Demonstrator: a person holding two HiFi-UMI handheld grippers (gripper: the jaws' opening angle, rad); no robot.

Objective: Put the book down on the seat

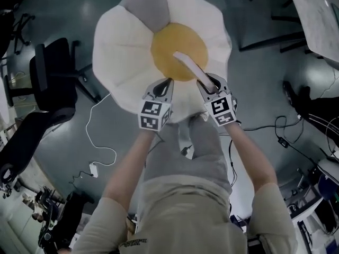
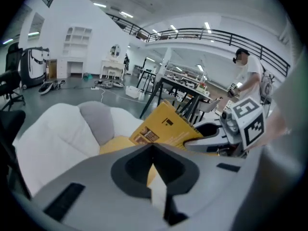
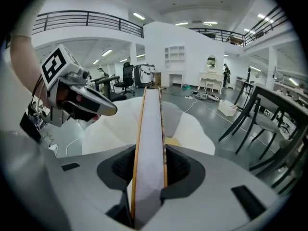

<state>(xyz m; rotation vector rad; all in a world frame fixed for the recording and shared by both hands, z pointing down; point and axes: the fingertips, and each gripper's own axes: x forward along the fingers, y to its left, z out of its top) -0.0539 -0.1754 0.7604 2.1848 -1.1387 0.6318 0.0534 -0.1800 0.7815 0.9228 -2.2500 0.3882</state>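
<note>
The seat (image 1: 127, 41) is a flower-shaped floor cushion with white petals, one grey petal and a yellow centre. My right gripper (image 1: 204, 82) is shut on a yellow-covered book (image 1: 186, 63), which stands on edge over the yellow centre. In the right gripper view the book (image 3: 151, 114) runs straight out between the jaws, page edge up, above the seat (image 3: 110, 124). My left gripper (image 1: 167, 82) hangs beside it at the seat's near edge, jaws together and empty. In the left gripper view the book's cover (image 2: 166, 126) and the right gripper (image 2: 211, 131) show.
A black office chair (image 1: 50, 73) stands left of the seat. A white cable with a charger (image 1: 95, 168) lies on the grey floor, and black cables (image 1: 280, 136) trail at the right. A table corner (image 1: 318, 15) is at top right. Black table legs (image 3: 260, 119) stand beyond.
</note>
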